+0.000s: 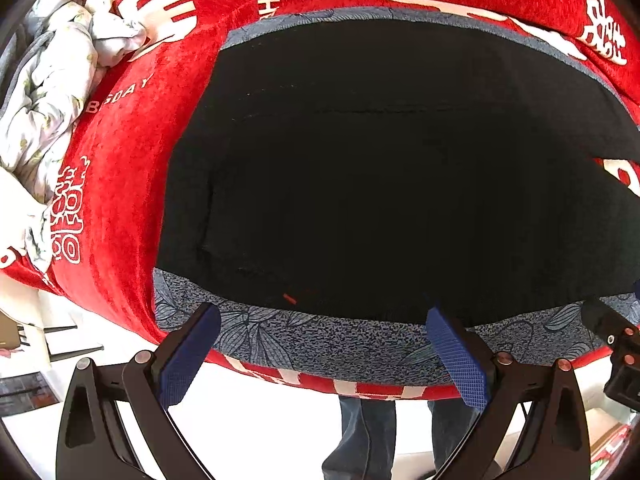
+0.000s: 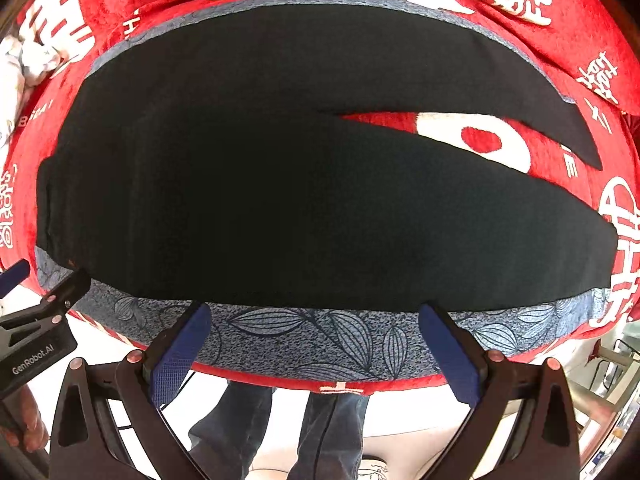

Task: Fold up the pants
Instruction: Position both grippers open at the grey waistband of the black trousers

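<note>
Black pants [image 1: 380, 168] lie spread flat on a grey-blue leaf-patterned cloth [image 1: 320, 340] over a red blanket. In the right wrist view the pants [image 2: 280, 200] show both legs splitting apart toward the right, with red blanket between them. My left gripper [image 1: 322, 324] hovers open at the pants' near edge by the waist end, nothing between its blue pads. My right gripper [image 2: 314, 320] is open too, over the leaf cloth [image 2: 320, 336] just short of the near leg's edge. The left gripper [image 2: 24, 288] also shows at the left edge of the right wrist view.
The red blanket [image 1: 132, 128] with white lettering covers the surface. A crumpled white floral quilt [image 1: 52, 92] lies at the far left. A person's legs in jeans [image 2: 280, 432] stand below the near edge. The right gripper's body [image 1: 616, 344] shows at the right.
</note>
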